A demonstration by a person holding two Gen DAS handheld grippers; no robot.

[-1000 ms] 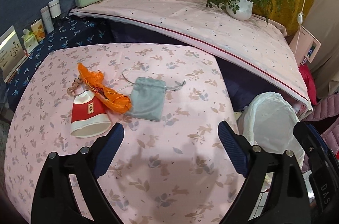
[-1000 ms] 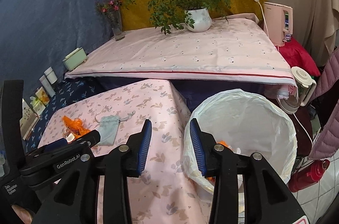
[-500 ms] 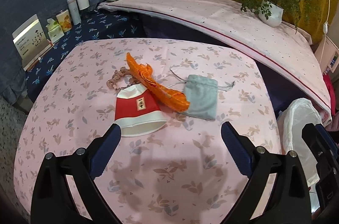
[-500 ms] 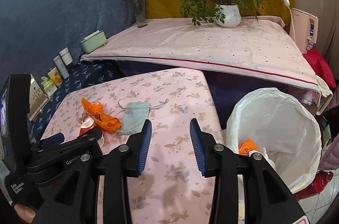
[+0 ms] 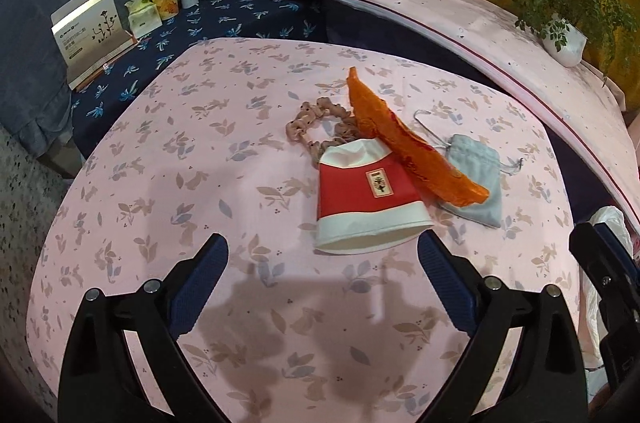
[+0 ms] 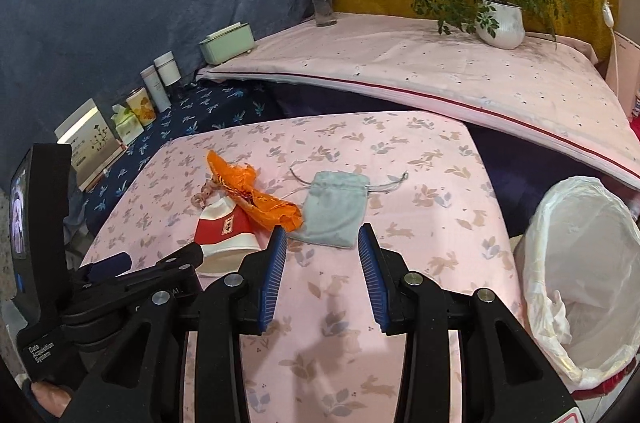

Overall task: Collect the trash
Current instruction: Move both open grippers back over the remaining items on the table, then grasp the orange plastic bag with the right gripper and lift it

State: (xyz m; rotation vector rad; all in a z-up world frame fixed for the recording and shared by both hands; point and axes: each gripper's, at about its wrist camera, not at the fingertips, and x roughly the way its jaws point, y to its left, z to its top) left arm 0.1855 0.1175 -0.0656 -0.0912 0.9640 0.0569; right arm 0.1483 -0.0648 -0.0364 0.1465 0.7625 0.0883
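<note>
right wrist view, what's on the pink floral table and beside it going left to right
red and white paper cup → orange wrapper → grey drawstring pouch → white-lined trash bin

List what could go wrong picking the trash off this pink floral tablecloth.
1. The orange crumpled plastic wrapper lies across the red-and-white paper cup and the grey drawstring pouch; a grab could catch the pouch too.
2. The cup lies on its side and may roll away from the open left hand-held gripper.
3. The white-lined trash bin stands beyond the table edge, so a carried piece might drop short.
</note>
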